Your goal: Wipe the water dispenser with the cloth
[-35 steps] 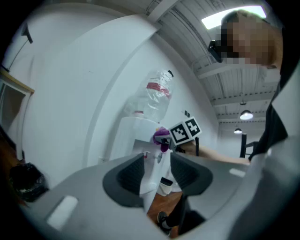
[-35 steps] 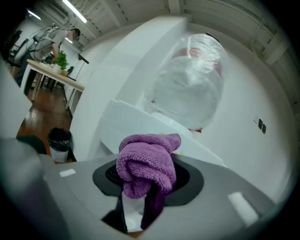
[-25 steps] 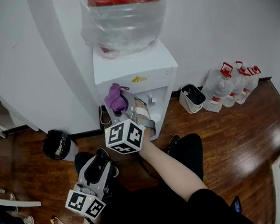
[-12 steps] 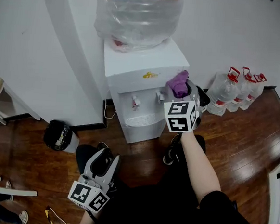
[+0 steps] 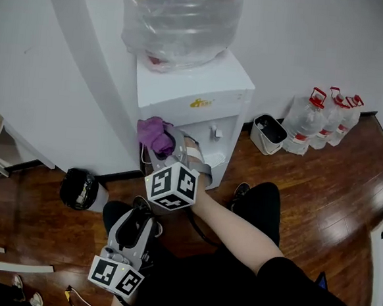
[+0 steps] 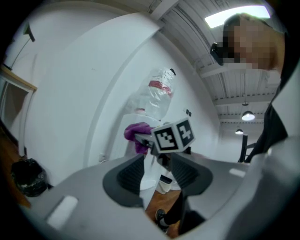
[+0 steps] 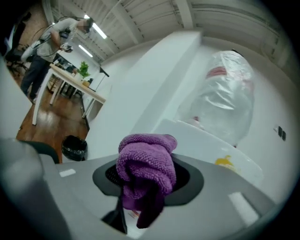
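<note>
Cloth (image 7: 147, 168), purple and bunched into a thick wad, sits clenched between the jaws of the right gripper (image 5: 163, 144), a loose tail hanging below the pads. In the head view the wad lies at the left edge of the front face of the water dispenser (image 5: 216, 85), just under its top and beside the recess with the tap (image 5: 215, 131); it looks to be touching the white casing, though how firmly cannot be told. The right gripper points almost level at the dispenser, its marker cube (image 5: 171, 186) facing up toward the camera, the forearm stretched out behind it.

The left gripper (image 6: 157, 172) hangs low and well back from the dispenser, close to the person's body. Its jaws stand a little apart with nothing between them; through the gap show the dispenser's lower front and the floor (image 5: 319, 205).

A large bottle (image 5: 179, 19) wrapped in clear plastic stands inverted on the dispenser's top. A black bin (image 5: 78, 189) sits by the wall (image 5: 39, 71) to the left, a small white bin (image 5: 267, 134) just right of the dispenser, and beyond it a cluster of water jugs (image 5: 306, 122) with red handles
</note>
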`<state>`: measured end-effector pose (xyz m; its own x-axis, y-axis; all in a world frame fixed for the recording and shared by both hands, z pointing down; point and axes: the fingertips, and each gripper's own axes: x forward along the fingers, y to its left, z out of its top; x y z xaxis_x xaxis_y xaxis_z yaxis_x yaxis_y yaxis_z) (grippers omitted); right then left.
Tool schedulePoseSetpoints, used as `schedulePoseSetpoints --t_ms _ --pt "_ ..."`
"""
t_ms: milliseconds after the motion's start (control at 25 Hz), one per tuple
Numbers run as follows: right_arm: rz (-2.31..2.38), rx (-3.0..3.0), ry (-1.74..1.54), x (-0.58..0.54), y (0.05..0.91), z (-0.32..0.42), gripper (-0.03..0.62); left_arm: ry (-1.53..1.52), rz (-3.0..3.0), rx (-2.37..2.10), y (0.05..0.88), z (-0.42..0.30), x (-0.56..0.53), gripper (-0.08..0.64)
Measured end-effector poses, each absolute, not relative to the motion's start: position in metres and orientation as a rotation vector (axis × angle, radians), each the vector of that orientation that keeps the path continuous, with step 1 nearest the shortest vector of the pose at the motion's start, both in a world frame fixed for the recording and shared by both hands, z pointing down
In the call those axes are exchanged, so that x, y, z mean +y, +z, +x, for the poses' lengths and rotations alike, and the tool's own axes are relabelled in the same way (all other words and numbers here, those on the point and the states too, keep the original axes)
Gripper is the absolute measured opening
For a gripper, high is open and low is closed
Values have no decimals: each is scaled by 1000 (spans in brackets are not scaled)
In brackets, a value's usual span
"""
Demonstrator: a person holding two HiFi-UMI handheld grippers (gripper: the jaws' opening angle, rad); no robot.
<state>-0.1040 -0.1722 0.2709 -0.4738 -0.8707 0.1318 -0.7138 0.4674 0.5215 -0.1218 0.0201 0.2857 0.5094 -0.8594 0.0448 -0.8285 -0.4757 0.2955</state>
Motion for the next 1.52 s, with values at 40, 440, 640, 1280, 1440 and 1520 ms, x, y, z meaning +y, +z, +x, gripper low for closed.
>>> schedulePoseSetpoints --t_ms 40,440,640,1280,1440,1520 --pt "1398 -2347 -515 -178 266 -74 184 -157 2473 -1414 287 -121 19 196" --pt "1996 -1974 -481 -204 195 212 186 -125 2508 -1294 293 -86 12 196" --pt "1814 -1986 -603 -219 229 163 186 -114 2506 -1271 299 -74 10 196" --pt "1458 -1930 145 -207 535 148 186 -119 2464 -1268 309 -84 4 196" --pt "1649 -1853 -459 -213 362 159 186 -131 2478 -1260 305 -80 6 196" --pt "1705 -1746 -736 -207 289 162 186 -138 2487 -1257 304 -76 9 196"
